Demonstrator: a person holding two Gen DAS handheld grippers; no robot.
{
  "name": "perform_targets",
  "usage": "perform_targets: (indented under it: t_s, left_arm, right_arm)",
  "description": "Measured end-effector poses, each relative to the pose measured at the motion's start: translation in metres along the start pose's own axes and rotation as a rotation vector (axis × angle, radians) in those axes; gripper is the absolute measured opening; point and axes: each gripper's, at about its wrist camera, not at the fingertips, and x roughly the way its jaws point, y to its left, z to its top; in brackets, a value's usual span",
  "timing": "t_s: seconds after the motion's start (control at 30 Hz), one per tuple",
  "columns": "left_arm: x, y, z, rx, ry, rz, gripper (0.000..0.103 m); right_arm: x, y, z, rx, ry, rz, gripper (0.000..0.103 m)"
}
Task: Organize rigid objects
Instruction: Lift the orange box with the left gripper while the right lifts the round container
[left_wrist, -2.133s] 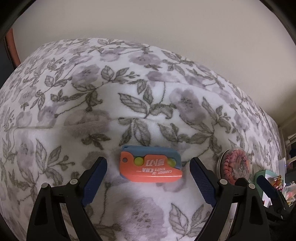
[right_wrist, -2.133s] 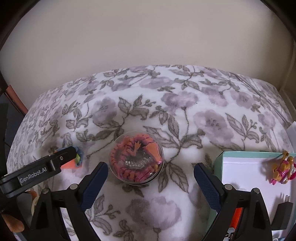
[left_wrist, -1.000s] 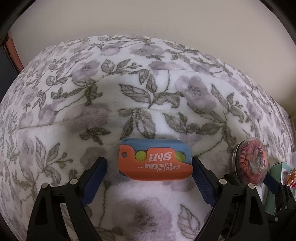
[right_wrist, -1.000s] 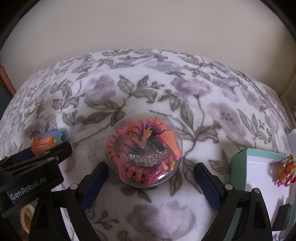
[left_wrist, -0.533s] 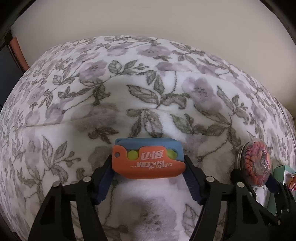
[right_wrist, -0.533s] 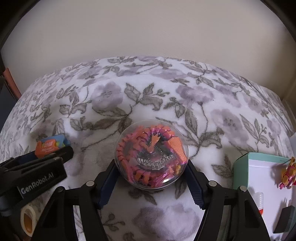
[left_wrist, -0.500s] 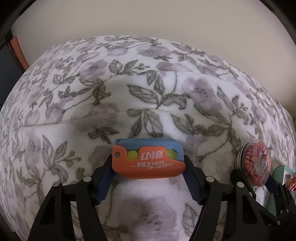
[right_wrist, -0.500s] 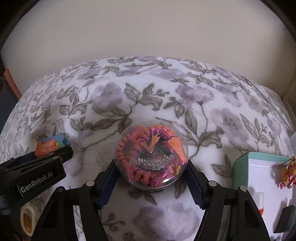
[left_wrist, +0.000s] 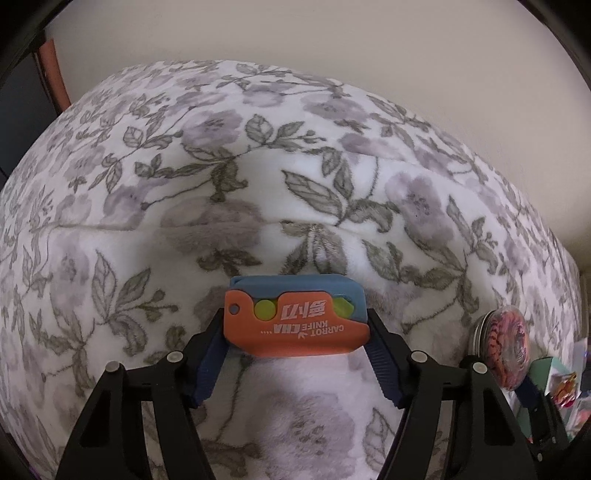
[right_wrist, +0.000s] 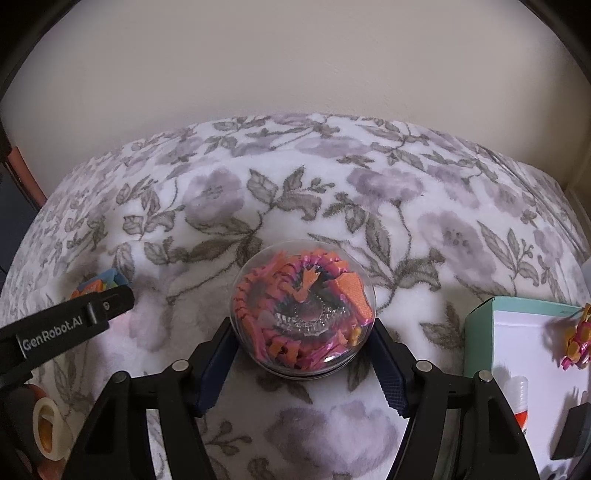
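An orange and blue toy carrot knife (left_wrist: 297, 317) lies flat on the floral blanket (left_wrist: 258, 184), and my left gripper (left_wrist: 297, 332) is shut on its two short ends. A clear dome with a pink and orange toy dragon inside (right_wrist: 303, 314) is clamped at its sides by my right gripper (right_wrist: 303, 341). In the left wrist view the dome (left_wrist: 504, 350) shows at the far right. From the right wrist view, the left gripper's arm (right_wrist: 66, 321) reaches in from the left, with the carrot knife (right_wrist: 99, 282) at its tip.
An open teal box (right_wrist: 480, 321) with a white inside stands at the right and holds a small pink and orange figure (right_wrist: 578, 339), a white tube with an orange cap (right_wrist: 517, 398) and a dark block (right_wrist: 570, 432). A beige wall rises behind the blanket.
Both grippers have narrowed from wide open onto their objects: the left onto the carrot knife, the right onto the dome. The views shifted only slightly.
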Motion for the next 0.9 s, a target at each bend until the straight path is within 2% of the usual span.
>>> perform_targets:
  t_s: [0.2, 0.4, 0.43, 0.47, 0.67, 0.9]
  left_arm:
    - [-0.014, 0.0, 0.005, -0.018, -0.024, -0.028, 0.071]
    - [-0.041, -0.004, 0.013, -0.02, -0.084, -0.067, 0.071]
    - [-0.046, -0.005, 0.015, -0.017, -0.095, -0.075, 0.071]
    - [-0.05, -0.006, 0.016, -0.016, -0.101, -0.079, 0.071]
    - [-0.068, -0.012, 0.02, -0.004, -0.135, -0.104, 0.071]
    - [-0.058, -0.013, 0.018, -0.008, -0.103, -0.1, 0.071]
  right_arm:
    - [-0.011, -0.001, 0.005, 0.014, -0.023, 0.03, 0.072]
    - [-0.036, -0.007, 0.017, 0.029, -0.08, 0.044, 0.07]
    - [-0.039, -0.007, 0.018, 0.026, -0.088, 0.048, 0.047]
    - [-0.042, -0.008, 0.02, 0.025, -0.088, 0.047, 0.037]
    - [-0.044, -0.016, 0.023, 0.038, -0.078, 0.047, 0.036]
    - [-0.037, -0.026, 0.021, 0.071, -0.068, 0.054, 0.039]
